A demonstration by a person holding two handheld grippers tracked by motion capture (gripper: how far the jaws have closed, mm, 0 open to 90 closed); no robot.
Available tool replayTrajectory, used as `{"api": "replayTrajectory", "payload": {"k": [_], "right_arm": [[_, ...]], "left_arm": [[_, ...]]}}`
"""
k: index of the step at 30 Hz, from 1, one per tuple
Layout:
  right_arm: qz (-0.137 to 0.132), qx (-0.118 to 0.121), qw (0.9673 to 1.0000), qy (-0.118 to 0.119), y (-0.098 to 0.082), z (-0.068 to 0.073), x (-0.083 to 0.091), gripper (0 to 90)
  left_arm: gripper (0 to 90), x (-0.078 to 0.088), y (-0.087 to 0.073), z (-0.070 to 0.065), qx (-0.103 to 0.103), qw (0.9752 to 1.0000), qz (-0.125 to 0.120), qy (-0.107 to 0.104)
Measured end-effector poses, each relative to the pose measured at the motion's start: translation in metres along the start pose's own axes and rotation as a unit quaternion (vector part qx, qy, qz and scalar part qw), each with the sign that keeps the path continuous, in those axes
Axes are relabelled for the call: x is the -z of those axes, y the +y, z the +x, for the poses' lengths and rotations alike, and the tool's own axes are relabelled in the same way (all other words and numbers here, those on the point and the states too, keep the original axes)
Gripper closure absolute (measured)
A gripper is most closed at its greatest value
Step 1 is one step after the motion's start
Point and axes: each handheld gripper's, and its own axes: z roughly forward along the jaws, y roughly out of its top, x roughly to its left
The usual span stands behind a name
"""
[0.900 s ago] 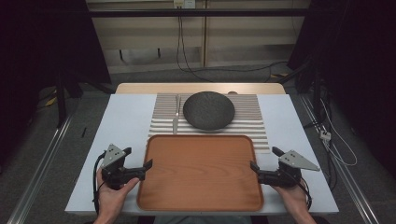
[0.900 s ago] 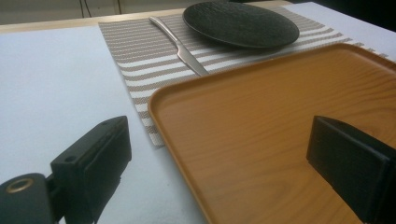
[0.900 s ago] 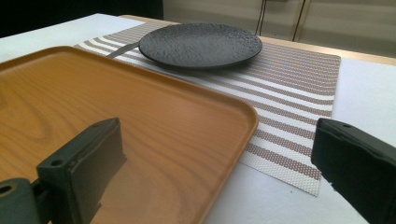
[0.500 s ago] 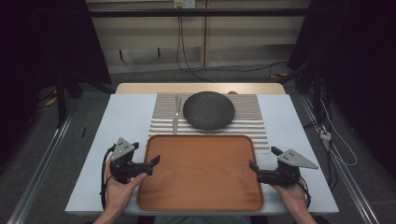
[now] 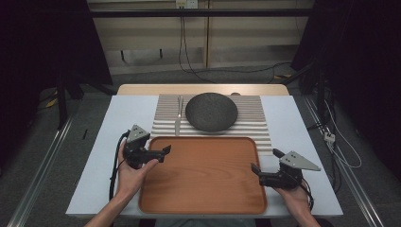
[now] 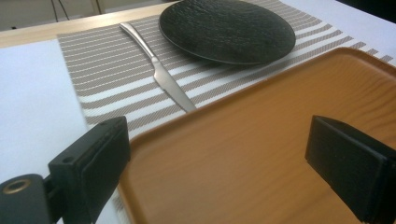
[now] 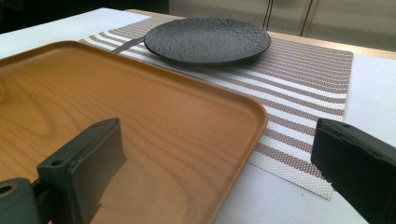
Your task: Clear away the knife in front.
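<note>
On the table sits a wood-grain tray (image 5: pixel 203 175) with rounded corners; left gripper (image 5: pixel 163 152) gapes over its left rim, right gripper (image 5: pixel 259 171) gapes astride the right rim.

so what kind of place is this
Probably a lab or recording setup, staged as a dining place: a striped placemat with a dark plate, a knife and a wooden tray, with loose cables behind.
</note>
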Motion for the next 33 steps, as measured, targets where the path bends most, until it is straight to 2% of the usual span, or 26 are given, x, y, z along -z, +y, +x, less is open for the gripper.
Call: {"api": "replayTrajectory", "payload": {"k": [4,5,7,11,13,15,19,23,25,26,29,33], "right_arm": [[-0.001,0.003,1.0000,-0.001,0.000,0.000,0.001,2.5],[-0.001,0.004,1.0000,-0.001,0.000,0.000,0.002,2.5],[-0.002,0.003,1.0000,-0.002,0.000,-0.001,0.002,2.5],[-0.001,0.003,1.0000,-0.001,0.000,-0.001,0.001,2.5],[-0.001,0.003,1.0000,0.001,0.000,-0.001,0.001,2.5],[-0.001,0.002,1.0000,0.002,0.000,-0.001,0.000,2.4],[-0.001,0.001,1.0000,0.003,0.000,-0.001,0.000,2.5],[0.000,-0.001,1.0000,0.003,0.000,-0.001,0.000,2.4],[0.001,-0.001,1.0000,0.003,-0.001,-0.002,0.000,2.4],[0.002,-0.001,1.0000,0.001,-0.001,-0.002,-0.001,2.4],[0.002,-0.001,1.0000,0.002,-0.001,-0.002,-0.002,2.4],[0.004,-0.004,1.0000,0.004,-0.001,-0.004,-0.003,2.4]], "left_arm": [[6.4,-0.015,0.009,0.003,0.000,0.9999,0.012,-0.004],[6.4,-0.019,0.011,0.004,-0.002,0.9997,0.025,-0.006],[6.5,-0.027,0.014,0.004,-0.012,0.9987,0.050,0.004],[7.9,-0.039,0.016,0.010,-0.004,0.9988,0.047,0.013],[7.8,-0.044,0.020,0.015,-0.001,0.9983,0.056,0.017],[7.9,-0.050,0.027,0.023,0.006,0.9984,0.050,0.025],[6.6,-0.059,0.033,0.026,0.003,0.9982,0.052,0.030],[6.1,-0.073,0.041,0.029,0.000,0.9980,0.060,0.018],[8.8,-0.080,0.045,0.027,0.013,0.9986,0.049,0.016],[10.5,-0.084,0.049,0.028,-0.009,0.9986,0.046,0.024],[11.2,-0.091,0.054,0.030,0.003,0.9984,0.050,0.025],[12.5,-0.105,0.062,0.036,-0.002,0.9978,0.057,0.032]]}}
